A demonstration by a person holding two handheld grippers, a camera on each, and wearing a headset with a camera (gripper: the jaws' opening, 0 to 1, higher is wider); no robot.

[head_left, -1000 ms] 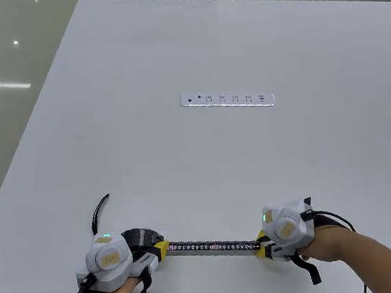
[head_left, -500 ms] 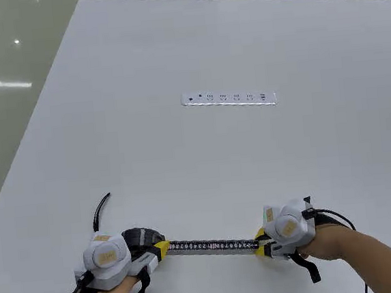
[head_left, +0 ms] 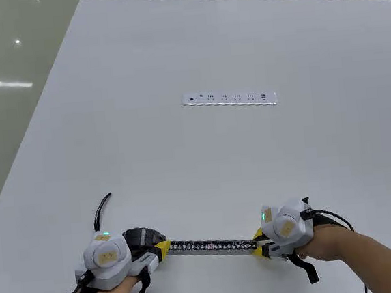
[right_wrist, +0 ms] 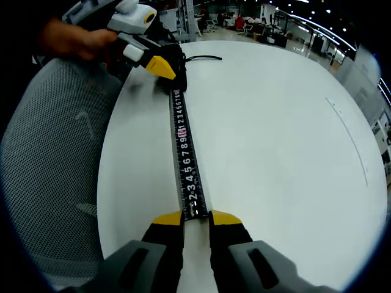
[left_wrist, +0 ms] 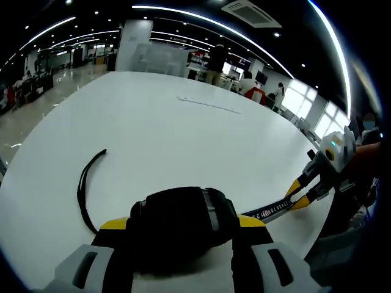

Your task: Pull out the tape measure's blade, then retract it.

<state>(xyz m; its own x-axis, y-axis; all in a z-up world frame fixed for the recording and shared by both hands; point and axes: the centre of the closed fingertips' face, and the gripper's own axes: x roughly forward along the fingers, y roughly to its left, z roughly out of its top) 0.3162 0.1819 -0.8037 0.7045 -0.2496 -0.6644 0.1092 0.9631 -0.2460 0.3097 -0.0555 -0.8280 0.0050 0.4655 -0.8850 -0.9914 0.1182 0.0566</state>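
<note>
Here, near the front edge of a white table, the left gripper holds the black tape measure, its jaws partway open and pressed against both sides, at about 7 o'clock in the head view. The blade runs flat toward 3 o'clock, where the right gripper pinches its end, jaws nearly closed. A power strip lies well apart at 12 o'clock. A black strap curls near the tape measure.

The left tongs are held low and level, jaws closed around the tape measure case. The right tongs are pointed toward them, jaws pinched on the blade tip, with the forearm stretched in from the right
</note>
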